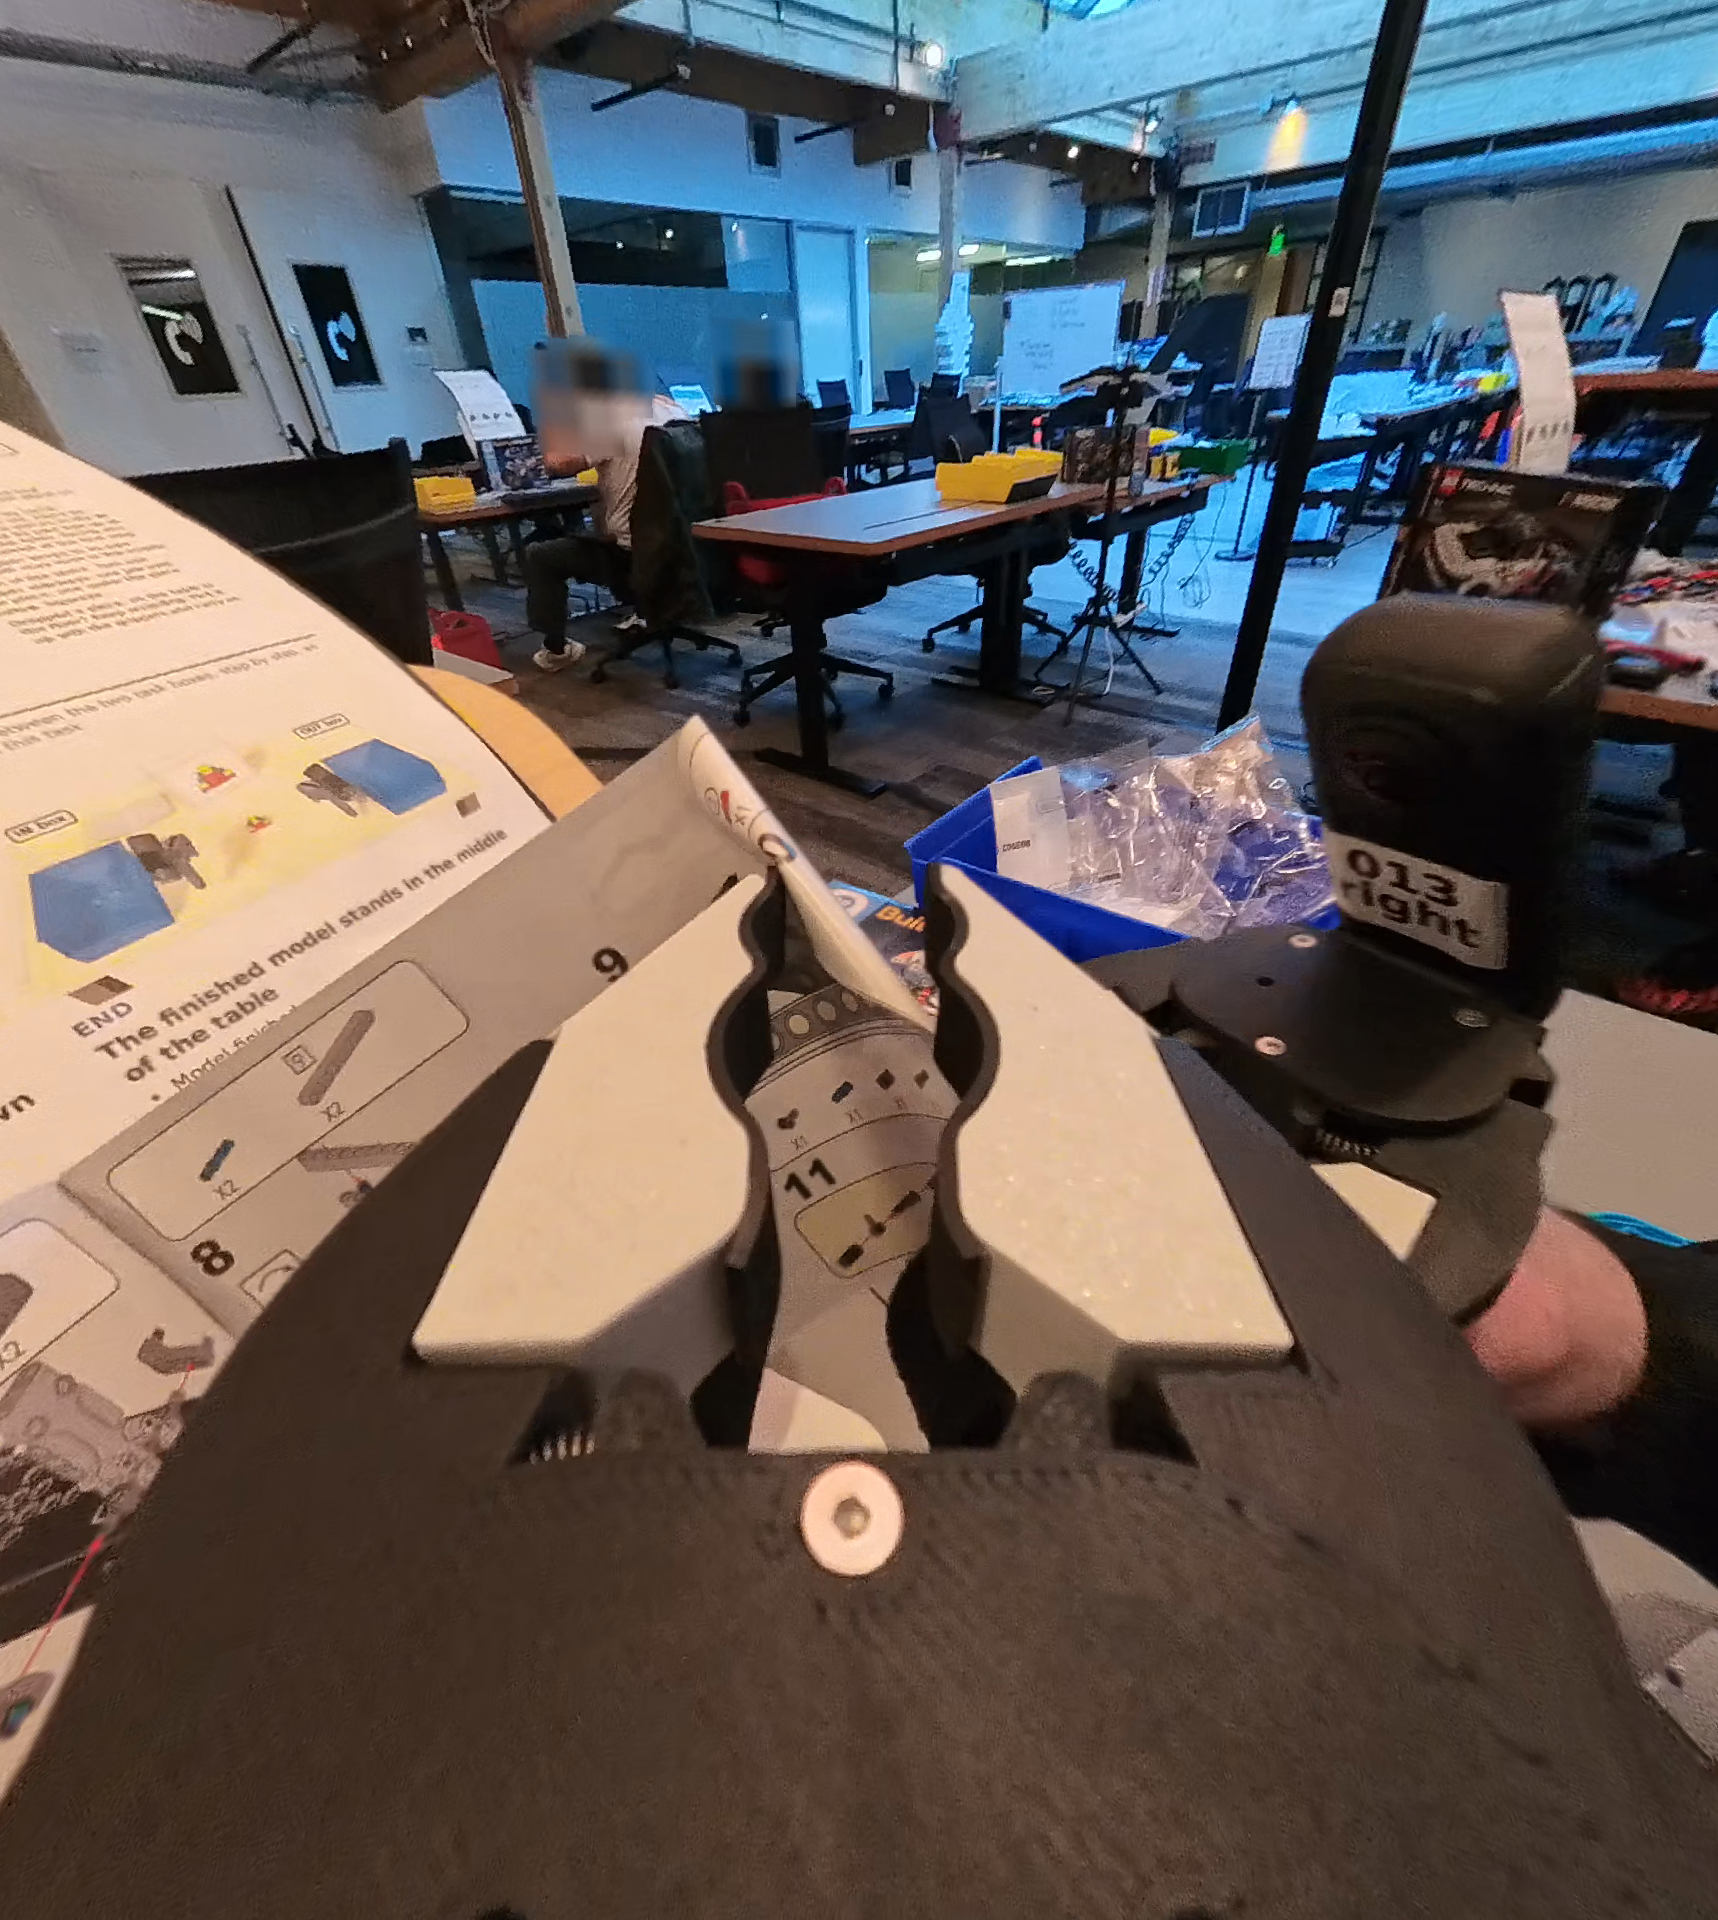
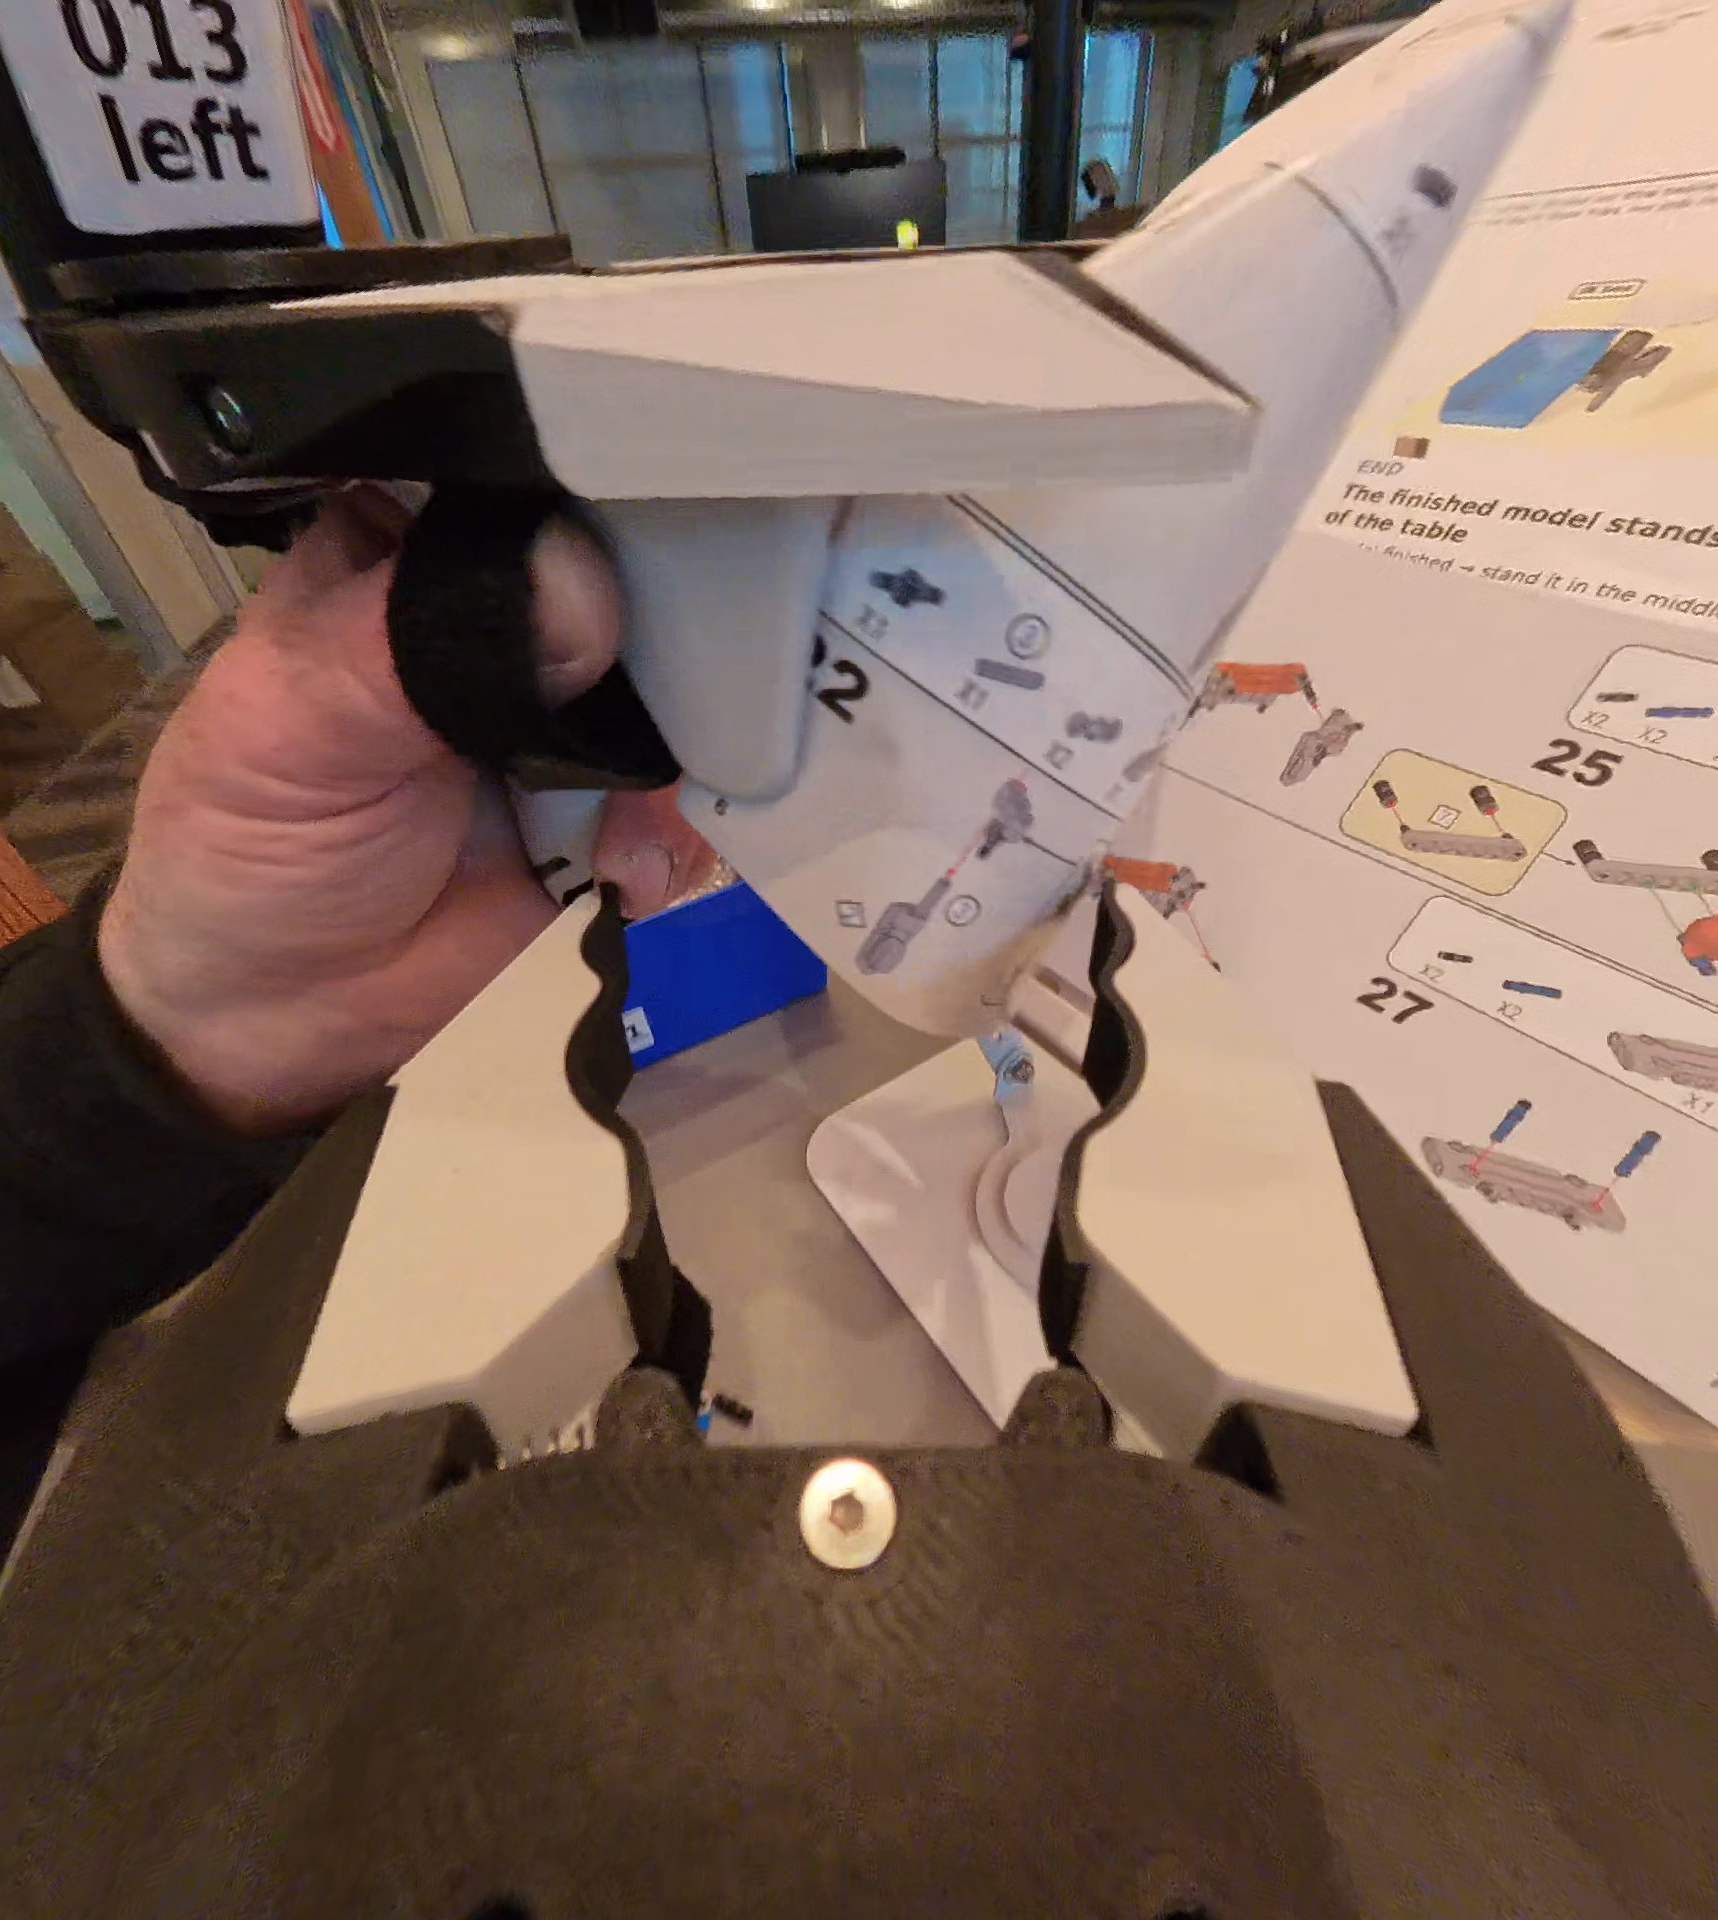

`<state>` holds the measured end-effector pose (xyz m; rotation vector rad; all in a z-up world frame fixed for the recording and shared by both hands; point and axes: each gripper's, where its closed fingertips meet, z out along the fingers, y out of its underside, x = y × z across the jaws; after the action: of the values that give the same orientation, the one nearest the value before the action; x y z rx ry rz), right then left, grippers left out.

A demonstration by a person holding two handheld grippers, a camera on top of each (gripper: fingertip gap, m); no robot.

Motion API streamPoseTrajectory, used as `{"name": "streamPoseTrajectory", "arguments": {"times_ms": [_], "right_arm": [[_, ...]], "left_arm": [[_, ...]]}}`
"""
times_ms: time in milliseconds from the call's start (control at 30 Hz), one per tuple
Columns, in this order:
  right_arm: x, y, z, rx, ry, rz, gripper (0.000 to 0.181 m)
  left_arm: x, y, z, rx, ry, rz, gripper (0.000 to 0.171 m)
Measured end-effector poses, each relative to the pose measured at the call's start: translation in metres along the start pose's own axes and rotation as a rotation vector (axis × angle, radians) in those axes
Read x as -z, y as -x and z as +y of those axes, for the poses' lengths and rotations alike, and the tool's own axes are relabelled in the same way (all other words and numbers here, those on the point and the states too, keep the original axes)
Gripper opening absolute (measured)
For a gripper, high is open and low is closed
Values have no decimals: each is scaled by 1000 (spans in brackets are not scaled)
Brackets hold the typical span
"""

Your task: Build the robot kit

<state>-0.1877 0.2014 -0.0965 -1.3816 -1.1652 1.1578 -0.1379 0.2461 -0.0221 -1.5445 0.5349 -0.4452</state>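
A building-instruction booklet [image 1: 211, 1195] lies open under both grippers, with a printed sheet [image 1: 107, 727] behind it. My left gripper [image 1: 850, 894] is narrowly open, and a curled, lifted page [image 1: 834, 935] passes between its fingertips. Seen side-on in the right wrist view, the left gripper's finger [image 2: 834, 395] has that page [image 2: 990, 727] bent up around it. My right gripper [image 2: 855, 899] is wide open just in front of the booklet [image 2: 1509, 831], with a loose page corner [image 2: 917, 1195] lying between its fingers. The right gripper's handle [image 1: 1447, 727] shows at the right, held by a hand.
A blue bin [image 1: 1042, 914] filled with clear plastic bags [image 1: 1167, 821] stands just beyond the booklet; it also shows in the right wrist view [image 2: 709, 966]. A black pole [image 1: 1322, 343] rises behind. Desks, chairs and a seated person [image 1: 616, 488] are farther back. Across from one pair of fingers to the other is roughly 9 cm.
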Motion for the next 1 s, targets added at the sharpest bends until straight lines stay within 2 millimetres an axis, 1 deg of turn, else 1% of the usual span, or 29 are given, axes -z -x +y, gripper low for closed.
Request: {"name": "streamPoseTrajectory", "arguments": {"times_ms": [67,100,200,233,333,400,467,567,633,700,767,833,900,967,1000], "right_arm": [[-4,-1,1,-2,-20,-29,88],[-5,-2,0,-14,-33,-35,83],[-6,-4,-5,-37,-82,-59,72],[-6,-7,-5,-34,-84,-51,57],[-6,-13,-3,-24,-84,-24,33],[-4,-21,-4,-36,-102,14,14],[-2,-31,-4,-73,-120,49,3],[3,-44,-4,-154,-153,74,1],[5,-51,-2,-187,-159,94,4],[6,-60,2,-213,-158,133,3],[10,-64,1,-254,-193,127,5],[15,-69,0,-281,-223,123,5],[18,-73,1,-291,-232,131,4],[20,-74,2,-296,-235,127,2],[20,-75,3,-298,-230,131,4]], "left_arm": [[6,-4,-2,28,-35,93,28],[8,-5,0,40,-44,135,30],[16,2,5,86,-76,189,36],[18,3,5,105,-90,209,39],[23,-1,4,114,-105,269,47],[23,-1,6,102,-95,261,50],[22,5,9,90,-73,217,50],[21,19,22,36,18,118,55],[26,38,25,19,31,11,53],[36,59,22,71,1,-68,43],[46,74,22,146,0,-104,43],[57,88,23,181,8,-144,41],[66,97,24,206,17,-169,41],[72,100,23,218,28,-173,41],[74,100,22,220,29,-172,41]]}}
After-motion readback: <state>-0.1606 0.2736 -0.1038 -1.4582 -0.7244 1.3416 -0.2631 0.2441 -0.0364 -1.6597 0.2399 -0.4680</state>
